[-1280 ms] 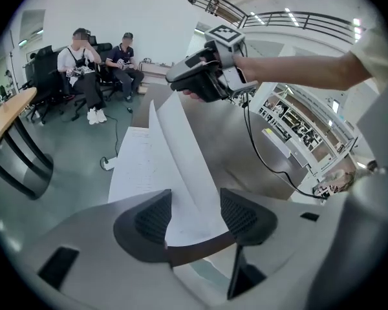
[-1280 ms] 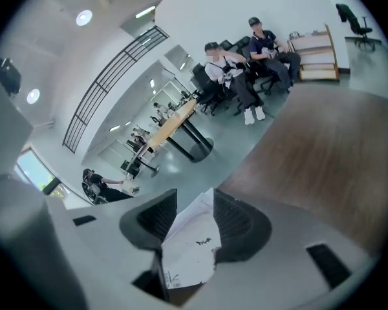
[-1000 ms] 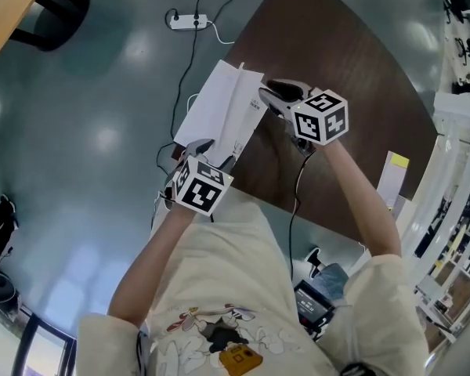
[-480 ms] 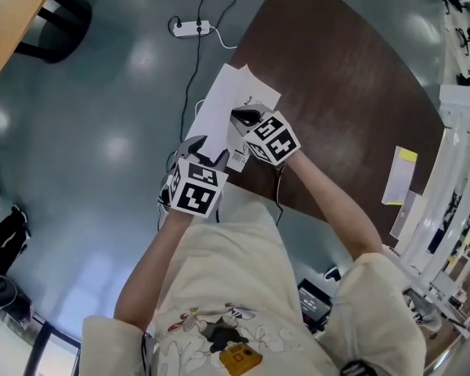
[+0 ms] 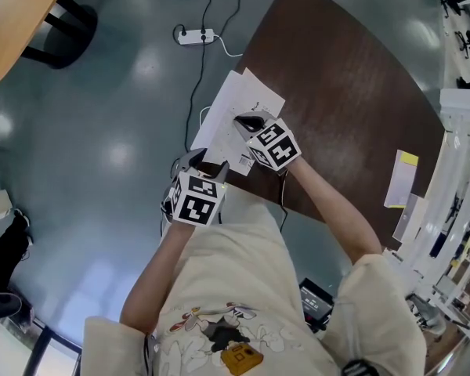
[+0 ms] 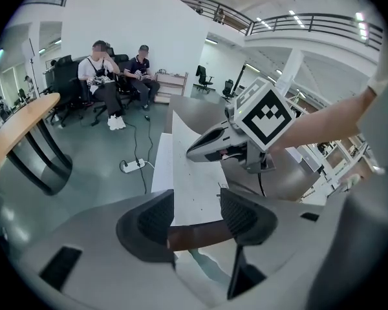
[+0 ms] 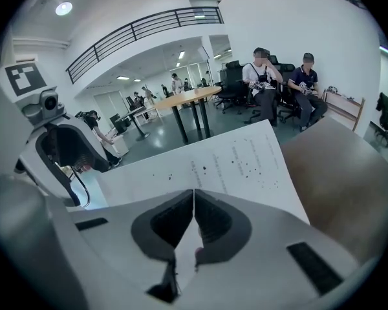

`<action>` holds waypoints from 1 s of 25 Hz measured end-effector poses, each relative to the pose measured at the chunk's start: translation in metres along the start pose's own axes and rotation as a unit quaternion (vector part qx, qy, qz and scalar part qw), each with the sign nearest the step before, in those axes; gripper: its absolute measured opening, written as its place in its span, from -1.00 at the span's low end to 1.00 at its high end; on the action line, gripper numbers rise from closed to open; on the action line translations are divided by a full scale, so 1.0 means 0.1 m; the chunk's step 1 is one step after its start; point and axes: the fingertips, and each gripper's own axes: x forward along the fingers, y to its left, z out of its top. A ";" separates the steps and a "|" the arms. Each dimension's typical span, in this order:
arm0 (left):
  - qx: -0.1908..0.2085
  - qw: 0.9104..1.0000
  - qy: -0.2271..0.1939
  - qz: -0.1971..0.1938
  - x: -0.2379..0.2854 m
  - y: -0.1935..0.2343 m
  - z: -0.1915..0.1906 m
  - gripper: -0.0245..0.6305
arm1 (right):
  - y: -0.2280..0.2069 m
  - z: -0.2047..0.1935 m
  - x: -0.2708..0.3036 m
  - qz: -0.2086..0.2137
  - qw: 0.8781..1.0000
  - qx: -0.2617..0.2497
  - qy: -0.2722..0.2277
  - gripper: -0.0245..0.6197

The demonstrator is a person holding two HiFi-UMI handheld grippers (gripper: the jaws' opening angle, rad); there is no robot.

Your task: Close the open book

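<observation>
The open book (image 5: 236, 106) lies with white pages up on the near corner of the dark brown table (image 5: 337, 84). My right gripper (image 5: 244, 121) rests on the book's middle, shut on a page (image 7: 233, 163) that runs in between its closed jaws (image 7: 194, 206). My left gripper (image 5: 207, 163) sits at the book's near left edge, by the table corner. In the left gripper view its jaws (image 6: 197, 218) stand open, with the white page (image 6: 191, 166) and the table edge showing in the gap. The right gripper (image 6: 195, 152) hovers just beyond.
A power strip (image 5: 194, 35) and its cable lie on the grey floor beyond the book. A slip with a yellow tag (image 5: 399, 178) sits at the table's right edge, beside white shelving. A wooden table (image 5: 16, 22) stands far left. Seated people (image 6: 107, 76) are in the background.
My right gripper came leftward and down from beside the book onto its pages, and its jaws closed on a page. The left gripper shifted a little along the book's near edge.
</observation>
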 end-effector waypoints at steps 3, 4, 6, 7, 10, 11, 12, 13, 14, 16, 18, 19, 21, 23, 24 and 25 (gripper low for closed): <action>0.002 1.000 -0.006 0.001 -0.04 0.02 0.02 -0.22 | 0.08 0.02 -0.05 -0.002 1.000 0.008 -0.009 -0.89; 0.003 1.000 -0.009 0.002 -0.06 0.02 0.04 -0.22 | 0.12 0.04 -0.08 -0.002 1.000 0.012 -0.014 -0.89; 0.005 1.000 -0.016 0.005 -0.11 0.02 0.06 -0.22 | 0.20 0.06 -0.15 0.000 0.999 0.021 -0.025 -0.89; 0.005 1.000 -0.020 0.006 -0.14 0.02 0.07 -0.22 | 0.24 0.07 -0.19 0.001 0.999 0.024 -0.028 -0.89; 0.003 1.000 -0.031 0.004 -0.22 0.00 0.10 -0.22 | 0.33 0.08 -0.28 0.003 0.999 0.023 -0.031 -0.89; 0.002 0.999 -0.032 0.002 -0.23 -0.01 0.10 -0.22 | 0.35 0.08 -0.31 0.003 0.999 0.024 -0.032 -0.89; 0.001 1.000 -0.031 0.000 -0.23 -0.02 0.09 -0.22 | 0.36 0.08 -0.34 0.003 0.999 0.026 -0.033 -0.89; 0.002 1.000 -0.030 -0.001 -0.23 -0.03 0.08 -0.22 | 0.37 0.09 -0.37 0.001 0.999 0.030 -0.036 -0.89; 0.004 1.000 -0.029 -0.003 -0.22 -0.03 0.06 -0.22 | 0.37 0.09 -0.40 -0.001 0.999 0.035 -0.040 -0.89; 0.009 1.000 -0.027 -0.007 -0.21 -0.06 0.03 -0.22 | 0.37 0.08 -0.46 -0.011 0.998 0.048 -0.048 -0.89; 0.014 1.000 -0.025 -0.013 -0.22 -0.11 0.00 -0.22 | 0.36 0.05 -0.54 -0.029 0.996 0.066 -0.058 -0.89; 0.016 0.999 -0.024 -0.016 -0.22 -0.13 -0.02 -0.23 | 0.35 0.03 -0.60 -0.041 0.994 0.077 -0.065 -0.89; 0.021 0.999 -0.026 -0.020 -0.25 -0.16 -0.03 -0.26 | 0.33 0.03 -0.73 -0.071 0.989 0.098 -0.080 -0.89; 0.024 0.999 -0.035 -0.019 -0.30 -0.13 0.00 -0.37 | 0.31 0.06 -0.87 -0.102 0.983 0.115 -0.098 -0.89; 0.025 0.999 -0.040 -0.017 -0.34 -0.12 0.01 -0.44 | 0.32 0.06 -0.94 -0.115 0.980 0.122 -0.105 -0.89; 0.025 0.999 -0.044 -0.015 -0.37 -0.12 0.02 -0.53 | 0.34 0.04 -1.01 -0.126 0.977 0.129 -0.111 -0.90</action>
